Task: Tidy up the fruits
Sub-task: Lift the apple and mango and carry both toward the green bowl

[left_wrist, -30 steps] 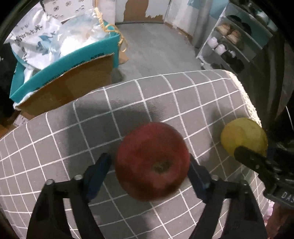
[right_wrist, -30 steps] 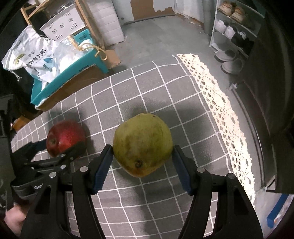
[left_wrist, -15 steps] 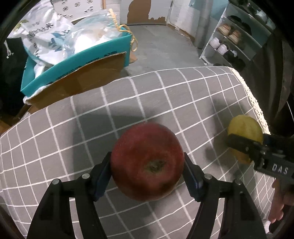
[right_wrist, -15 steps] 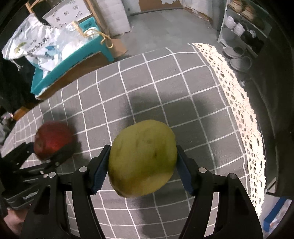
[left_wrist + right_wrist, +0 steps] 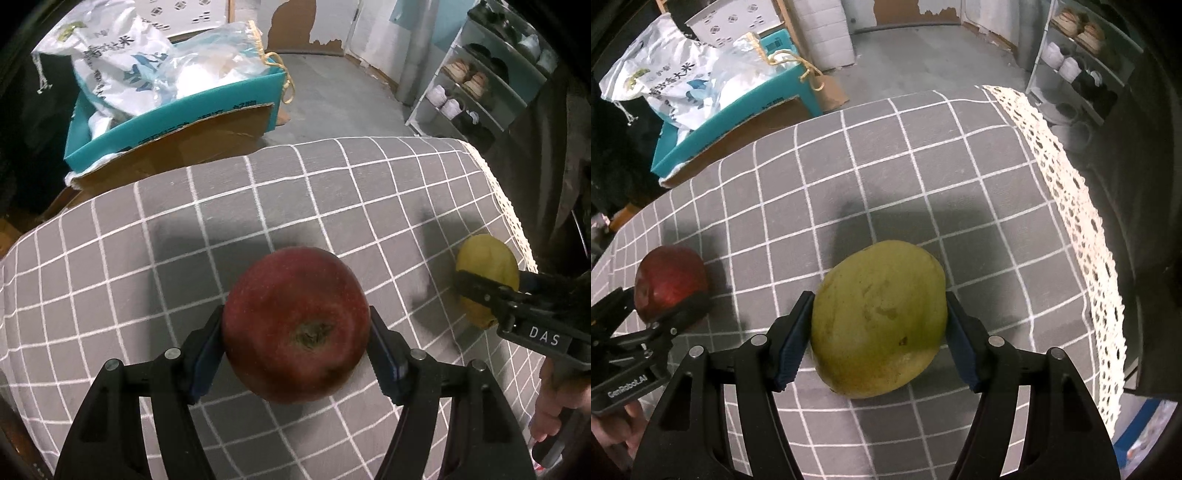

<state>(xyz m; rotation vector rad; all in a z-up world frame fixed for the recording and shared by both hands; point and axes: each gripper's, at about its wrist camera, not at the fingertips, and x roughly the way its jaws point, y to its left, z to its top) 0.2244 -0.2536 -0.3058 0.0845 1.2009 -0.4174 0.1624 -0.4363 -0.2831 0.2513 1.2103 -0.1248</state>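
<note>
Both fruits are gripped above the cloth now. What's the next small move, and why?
Probably carry both forward over the checked tablecloth. The left tongs clamp the apple, the right tongs the green mango; no bowl or tray is visible yet.

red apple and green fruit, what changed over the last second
No grasp changed: the left tool stays shut on the round red apple, the right tool on the yellow-green oval fruit. Both views show more of the grey checked tablecloth beyond the fruits, as if both tools drew back or rose. Teal cardboard box unmoved.
</note>
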